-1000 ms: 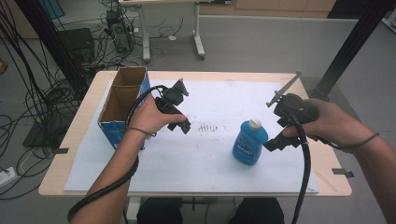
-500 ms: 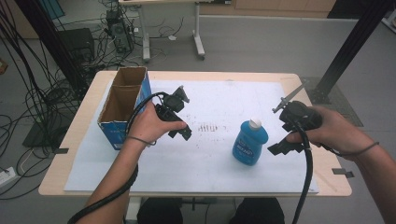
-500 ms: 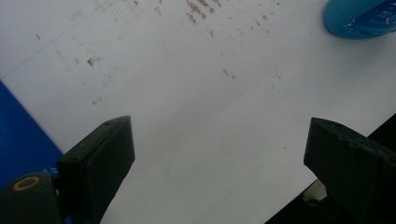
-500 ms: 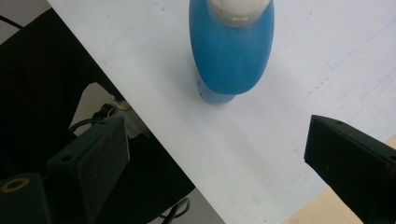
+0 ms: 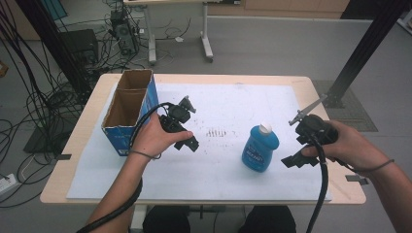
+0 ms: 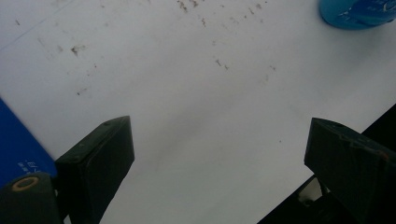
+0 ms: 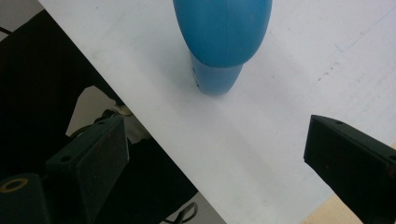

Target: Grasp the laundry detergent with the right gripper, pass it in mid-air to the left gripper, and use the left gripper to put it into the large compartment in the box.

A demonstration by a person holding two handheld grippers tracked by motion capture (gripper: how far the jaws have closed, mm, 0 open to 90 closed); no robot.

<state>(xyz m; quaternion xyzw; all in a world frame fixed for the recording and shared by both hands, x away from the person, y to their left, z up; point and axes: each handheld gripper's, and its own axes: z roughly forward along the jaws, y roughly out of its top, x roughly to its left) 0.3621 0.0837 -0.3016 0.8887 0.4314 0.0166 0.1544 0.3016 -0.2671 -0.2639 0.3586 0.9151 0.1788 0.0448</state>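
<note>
Both grippers gape wide and empty: blue bottle (image 5: 260, 148) stands just beside right gripper (image 5: 293, 159), well apart from left gripper (image 5: 190, 144).

- My left gripper (image 5: 189, 127): black body, thick black cable trailing behind the jaws.
- My right gripper (image 5: 294, 141): black, grey plate atop, thin wristband behind.

A white sheet (image 5: 233, 102) covers most of the wooden table (image 5: 320, 92) and carries a patch of small dark marks (image 5: 216, 132) near its centre. An open cardboard box (image 5: 127, 109) with blue outer sides stands upright on the sheet's far left corner. Beyond the table, on the grey floor (image 5: 272, 43), lie bundled black cables (image 5: 29, 97) and the white legs of a second table (image 5: 206, 34).
</note>
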